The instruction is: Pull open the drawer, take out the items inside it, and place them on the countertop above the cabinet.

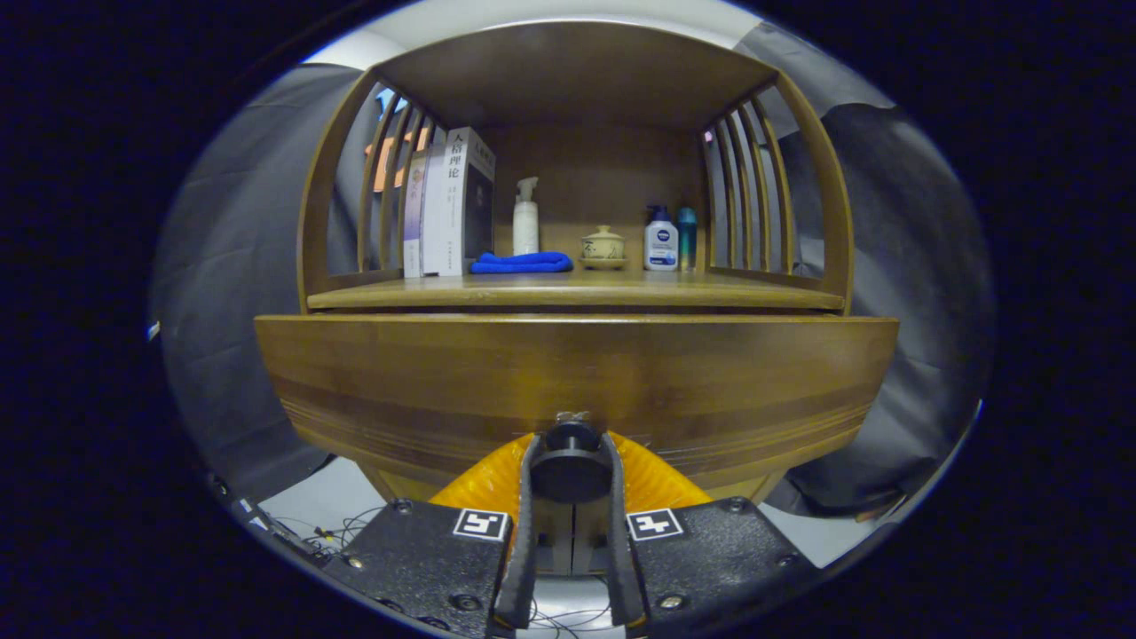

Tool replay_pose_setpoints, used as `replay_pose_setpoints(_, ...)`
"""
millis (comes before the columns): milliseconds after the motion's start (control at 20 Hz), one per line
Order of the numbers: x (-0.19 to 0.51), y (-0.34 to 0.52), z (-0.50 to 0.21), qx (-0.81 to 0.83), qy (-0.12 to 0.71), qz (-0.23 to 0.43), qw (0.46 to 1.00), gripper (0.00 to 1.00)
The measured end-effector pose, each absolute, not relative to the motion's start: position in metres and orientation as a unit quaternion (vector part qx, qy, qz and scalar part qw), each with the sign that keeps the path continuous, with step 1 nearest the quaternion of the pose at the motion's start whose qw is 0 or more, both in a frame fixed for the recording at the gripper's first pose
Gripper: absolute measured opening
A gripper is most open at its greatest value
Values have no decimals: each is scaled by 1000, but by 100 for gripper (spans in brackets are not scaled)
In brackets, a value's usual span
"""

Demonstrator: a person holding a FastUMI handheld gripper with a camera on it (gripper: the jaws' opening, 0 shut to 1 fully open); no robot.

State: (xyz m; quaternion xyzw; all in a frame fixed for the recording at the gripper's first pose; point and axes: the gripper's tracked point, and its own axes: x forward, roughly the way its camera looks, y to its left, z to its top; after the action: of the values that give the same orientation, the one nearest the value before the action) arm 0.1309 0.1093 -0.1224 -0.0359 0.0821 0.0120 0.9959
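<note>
Between fingers (531,497) — drawer knob (570,461) clamped; drawer (577,373) crosswise

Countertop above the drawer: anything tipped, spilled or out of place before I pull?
Nothing stands out. The books, spray bottle, lidded cup and lotion bottle stand upright; the blue cloth lies folded. The gripper clamps the drawer knob.

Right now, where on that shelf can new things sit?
The countertop is bare along its front edge and between the pump bottle and lidded cup. It's crowded around the books and blue cloth. The gripper grips the drawer knob.
</note>
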Motion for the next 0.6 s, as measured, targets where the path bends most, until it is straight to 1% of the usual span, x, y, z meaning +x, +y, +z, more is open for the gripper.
replay_pose_setpoints(600, 85, 111, -127, -17, 89, 26, 996, 36)
